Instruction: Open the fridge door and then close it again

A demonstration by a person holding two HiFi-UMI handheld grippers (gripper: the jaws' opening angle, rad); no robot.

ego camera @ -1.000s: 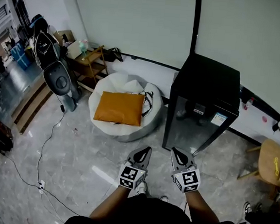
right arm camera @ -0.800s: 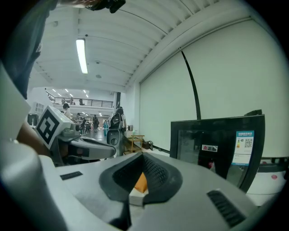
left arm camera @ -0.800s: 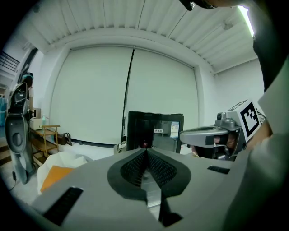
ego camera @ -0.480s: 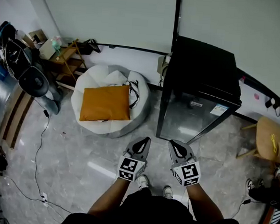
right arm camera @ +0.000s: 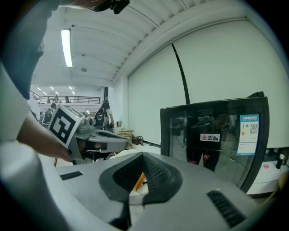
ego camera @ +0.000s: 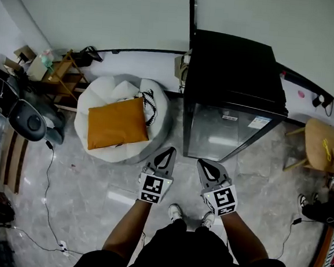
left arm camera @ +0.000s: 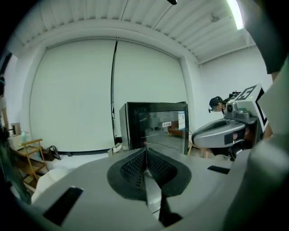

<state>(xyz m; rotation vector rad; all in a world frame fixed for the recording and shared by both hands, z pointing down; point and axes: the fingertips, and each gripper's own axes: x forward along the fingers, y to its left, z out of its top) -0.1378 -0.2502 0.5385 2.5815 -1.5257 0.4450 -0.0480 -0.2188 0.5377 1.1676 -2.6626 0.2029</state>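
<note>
The black fridge (ego camera: 237,66) stands against the back wall, and its glass door (ego camera: 225,132) is closed and faces me. Both grippers hang in front of it over the floor, a short way off the door and touching nothing. My left gripper (ego camera: 167,152) is shut and empty, level with the door's left edge. My right gripper (ego camera: 201,163) is shut and empty too, in front of the door's middle. In the left gripper view the fridge (left arm camera: 156,126) lies straight beyond the closed tips (left arm camera: 145,150). The right gripper view shows the door (right arm camera: 216,135) right of its tips (right arm camera: 142,156).
A white beanbag with an orange cushion (ego camera: 117,123) lies on the floor left of the fridge. A round wooden stool (ego camera: 323,143) stands at its right. A wooden shelf (ego camera: 62,71), a dark scooter (ego camera: 26,120) and a floor cable (ego camera: 50,172) are at the left.
I have stepped toward the fridge: it has slid from the right toward the middle of the head view and now faces me squarely. Both grippers stay shut and have come nearer the door.
</note>
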